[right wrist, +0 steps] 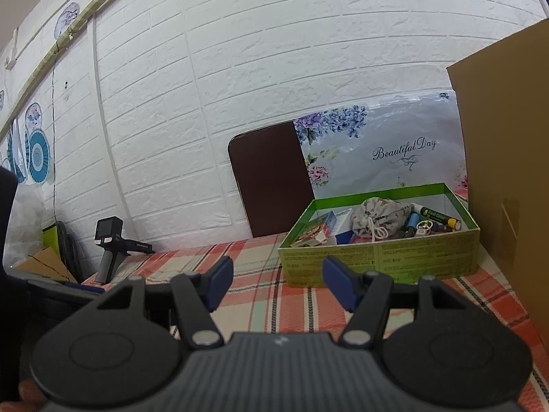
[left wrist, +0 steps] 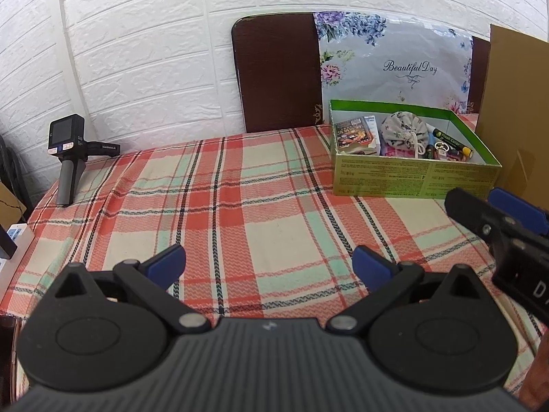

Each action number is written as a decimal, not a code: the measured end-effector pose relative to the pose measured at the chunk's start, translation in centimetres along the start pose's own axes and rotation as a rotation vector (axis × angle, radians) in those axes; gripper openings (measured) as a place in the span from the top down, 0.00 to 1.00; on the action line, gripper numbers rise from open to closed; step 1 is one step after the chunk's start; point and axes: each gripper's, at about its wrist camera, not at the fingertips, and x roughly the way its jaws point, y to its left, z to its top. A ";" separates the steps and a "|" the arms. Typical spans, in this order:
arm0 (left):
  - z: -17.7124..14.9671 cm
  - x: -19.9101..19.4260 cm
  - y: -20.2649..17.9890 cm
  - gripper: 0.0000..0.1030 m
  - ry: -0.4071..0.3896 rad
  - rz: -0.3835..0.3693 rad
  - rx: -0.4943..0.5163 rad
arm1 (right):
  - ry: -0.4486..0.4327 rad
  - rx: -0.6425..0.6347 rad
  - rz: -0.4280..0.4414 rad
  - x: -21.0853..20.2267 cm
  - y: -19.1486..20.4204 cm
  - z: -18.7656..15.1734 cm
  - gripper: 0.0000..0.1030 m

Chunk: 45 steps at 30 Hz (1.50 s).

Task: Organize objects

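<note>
A green cardboard box (left wrist: 411,178) (right wrist: 377,261) stands on the plaid tablecloth at the far right. Inside it lie a floral drawstring pouch (left wrist: 405,128) (right wrist: 381,218), a small book (left wrist: 353,132), a black and yellow marker (left wrist: 453,142) (right wrist: 441,219) and several small items. My left gripper (left wrist: 269,267) hovers open over bare cloth, nothing between its blue pads. My right gripper (right wrist: 274,286) is open too, empty, pointing at the box's front wall from a short way off. In the left wrist view my right gripper (left wrist: 494,206) shows at the right edge.
A black handheld camera device (left wrist: 67,158) (right wrist: 109,247) stands at the table's far left corner. A dark board with a floral "Beautiful Day" sheet (left wrist: 394,65) leans on the white brick wall behind the box. A tall cardboard panel (right wrist: 504,178) rises right of the box.
</note>
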 end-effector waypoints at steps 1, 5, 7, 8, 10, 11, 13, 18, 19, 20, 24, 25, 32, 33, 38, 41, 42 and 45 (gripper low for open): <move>0.0 0.0 0.0 0.00 0.001 -0.001 -0.001 | -0.001 0.004 -0.003 0.0 -0.1 0.0 0.41; -0.1 0.1 0.0 0.00 0.002 -0.005 0.000 | -0.001 0.010 -0.008 0.0 -0.3 0.0 0.41; -0.1 0.0 -0.1 0.00 0.002 -0.005 0.000 | 0.001 0.005 -0.005 0.0 -0.2 -0.1 0.41; -0.2 0.0 -0.1 0.00 0.002 -0.005 -0.001 | 0.003 0.003 -0.003 0.0 -0.1 -0.1 0.41; -0.2 0.0 -0.1 0.00 0.001 -0.006 -0.001 | 0.004 0.003 -0.001 0.0 -0.1 -0.1 0.41; -0.2 0.0 -0.2 0.00 0.000 -0.007 -0.002 | 0.005 0.002 0.000 0.0 -0.1 -0.1 0.41; -0.2 -0.1 -0.1 0.00 -0.001 -0.010 -0.005 | 0.005 0.003 0.000 0.0 -0.1 -0.1 0.41; -0.1 -0.4 0.0 0.00 -0.009 -0.012 -0.005 | -0.002 0.001 -0.001 0.0 -0.1 0.1 0.41; 0.0 -0.4 0.0 0.00 -0.011 -0.014 -0.005 | -0.006 0.002 -0.004 0.0 -0.1 0.2 0.41; 0.1 -0.5 0.1 0.00 -0.015 -0.014 -0.006 | -0.012 0.004 -0.008 -0.1 -0.2 0.3 0.41; 0.2 -0.6 0.3 0.00 -0.020 -0.017 -0.017 | -0.037 0.035 -0.032 -0.5 -1.1 0.8 0.39; 0.2 -0.5 0.3 0.00 -0.018 -0.016 -0.021 | -0.039 0.041 -0.037 -0.5 -1.3 0.8 0.39; 0.2 -0.3 0.4 0.00 -0.016 -0.009 -0.027 | -0.021 0.040 -0.025 -0.3 -1.0 0.5 0.39; 0.2 -0.3 0.5 0.00 -0.019 -0.007 -0.027 | -0.018 0.034 -0.018 -0.3 -0.8 0.4 0.39; 0.0 -0.1 0.9 0.00 -0.014 -0.004 -0.036 | 0.010 0.005 0.012 -0.1 0.4 -0.2 0.39; 0.0 -0.1 1.0 0.00 -0.012 -0.004 -0.037 | 0.017 -0.005 0.016 0.0 0.8 -0.3 0.40; 0.0 -0.1 1.0 0.00 -0.013 -0.005 -0.038 | 0.015 -0.006 0.015 0.0 0.8 -0.3 0.40; 0.0 -0.1 1.2 0.00 -0.015 -0.004 -0.042 | 0.005 0.001 0.001 -0.2 0.6 0.0 0.40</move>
